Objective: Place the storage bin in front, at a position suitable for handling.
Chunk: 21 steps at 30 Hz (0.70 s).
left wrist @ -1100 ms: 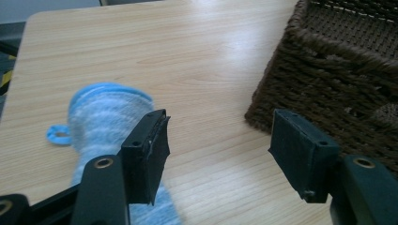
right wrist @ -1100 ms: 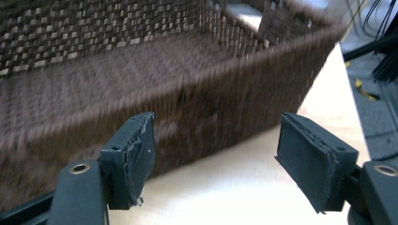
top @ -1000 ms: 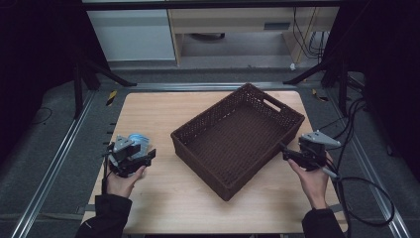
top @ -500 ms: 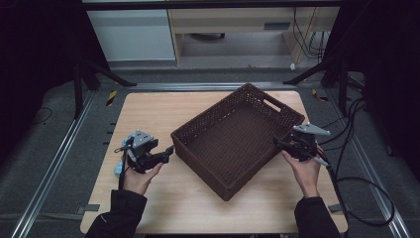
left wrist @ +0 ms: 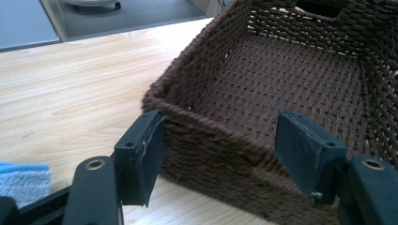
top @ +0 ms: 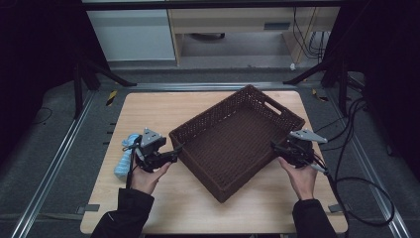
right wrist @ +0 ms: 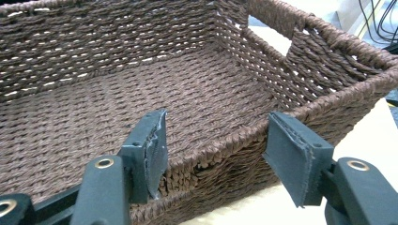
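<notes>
Tongs [top: 174, 150] [top: 274, 147] wide apart, straddling basket [top: 233, 139] walls; left opening, right closing.

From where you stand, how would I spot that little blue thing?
Find the wooden table with the brown woven basket in its middle. Left of the basket, beside the left gripper, lies a light blue cloth, the only soft, pale thing there.

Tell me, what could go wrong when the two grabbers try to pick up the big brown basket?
1. Both grippers are open. The left gripper straddles the brown basket near a corner, and the right gripper, whose jaws have just been closing, straddles the opposite wall. If only one grips, the basket could tilt or swing.
2. The woven rim is thick and bumpy, so the pads might slip.
3. The blue cloth lies beside the left hand and could get dragged.
</notes>
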Tool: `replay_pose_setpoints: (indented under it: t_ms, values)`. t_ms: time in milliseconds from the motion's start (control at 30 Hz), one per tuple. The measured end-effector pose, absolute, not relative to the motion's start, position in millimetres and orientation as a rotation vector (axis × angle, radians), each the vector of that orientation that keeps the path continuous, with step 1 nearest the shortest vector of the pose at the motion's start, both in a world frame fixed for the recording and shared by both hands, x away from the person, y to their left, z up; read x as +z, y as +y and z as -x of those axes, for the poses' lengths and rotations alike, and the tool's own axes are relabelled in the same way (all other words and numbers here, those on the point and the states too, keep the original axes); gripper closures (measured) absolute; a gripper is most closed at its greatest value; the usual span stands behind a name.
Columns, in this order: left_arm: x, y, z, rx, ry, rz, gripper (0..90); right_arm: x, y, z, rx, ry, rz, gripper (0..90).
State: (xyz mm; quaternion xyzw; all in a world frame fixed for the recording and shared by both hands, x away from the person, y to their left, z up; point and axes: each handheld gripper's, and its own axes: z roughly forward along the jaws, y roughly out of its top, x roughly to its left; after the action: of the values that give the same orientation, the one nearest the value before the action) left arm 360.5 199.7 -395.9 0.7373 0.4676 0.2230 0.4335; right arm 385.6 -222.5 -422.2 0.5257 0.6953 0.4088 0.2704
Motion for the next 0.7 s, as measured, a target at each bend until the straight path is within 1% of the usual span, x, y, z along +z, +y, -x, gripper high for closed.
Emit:
replay_pose_setpoints:
  t_ms: [167, 367, 400, 700]
  values:
    - [-397.8, 190.2, -360.8, 0.541, 1.165, -1.850, 31.9, -421.0, -216.1, -376.6, 1.100, 1.873, -1.419, 39.0]
    - [-408.8, 175.2, -363.4, 0.584, 1.179, -1.913, 32.0, -419.4, -211.8, -373.8, 1.078, 1.882, -1.390, 37.5]
    - [-410.7, 174.5, -364.3, 0.588, 1.181, -1.915, 32.9, -417.8, -213.6, -374.6, 1.083, 1.901, -1.383, 32.9]
    - [-414.0, 182.3, -376.5, 0.593, 1.197, -1.926, 33.7, -405.4, -228.3, -376.7, 1.063, 1.854, -1.346, 32.0]
